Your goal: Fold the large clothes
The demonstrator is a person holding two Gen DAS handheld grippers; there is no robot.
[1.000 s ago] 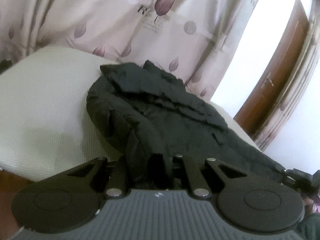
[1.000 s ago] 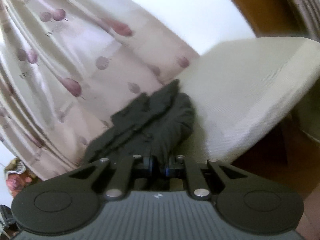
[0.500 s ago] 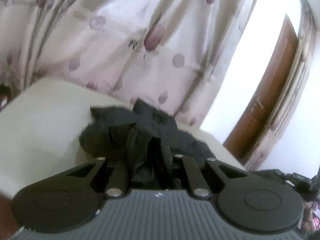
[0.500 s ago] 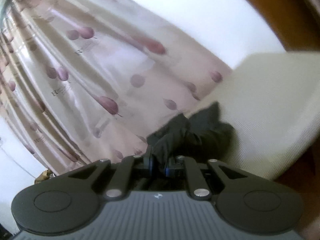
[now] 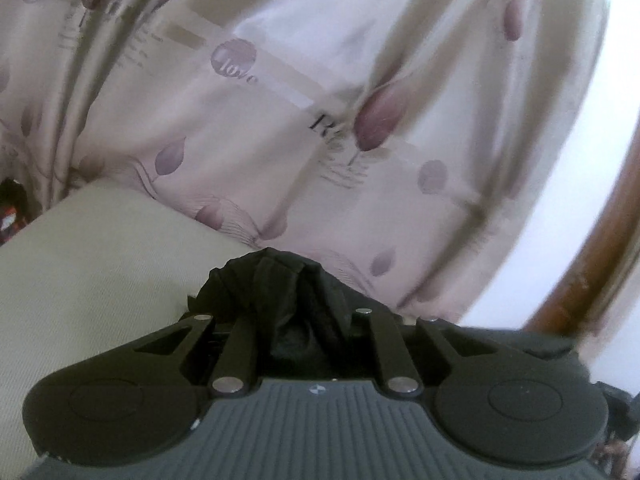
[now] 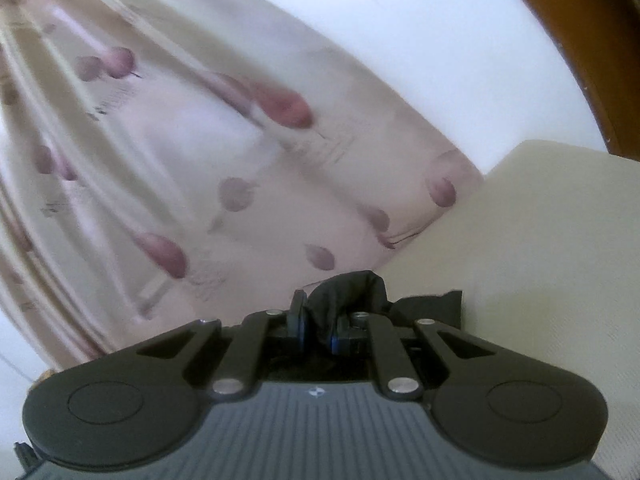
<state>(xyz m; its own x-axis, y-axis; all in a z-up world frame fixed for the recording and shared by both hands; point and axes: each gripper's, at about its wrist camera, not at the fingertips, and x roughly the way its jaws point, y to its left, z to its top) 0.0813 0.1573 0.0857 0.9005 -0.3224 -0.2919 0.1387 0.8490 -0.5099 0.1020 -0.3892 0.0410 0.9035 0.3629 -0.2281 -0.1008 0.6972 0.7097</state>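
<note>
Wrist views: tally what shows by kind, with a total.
Black garment: 1, bunched in both claws
Claws: 2, left claw opening with cloth between, right claw shut on the garment
Cream padded surface: 1
Flower-print curtain: 1
Brown door frame: 1
Total: 6

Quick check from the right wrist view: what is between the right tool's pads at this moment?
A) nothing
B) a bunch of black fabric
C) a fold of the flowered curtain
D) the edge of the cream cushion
B: a bunch of the black garment sits pinched between the pads of the right tool, with the flowered curtain well behind it.
</note>
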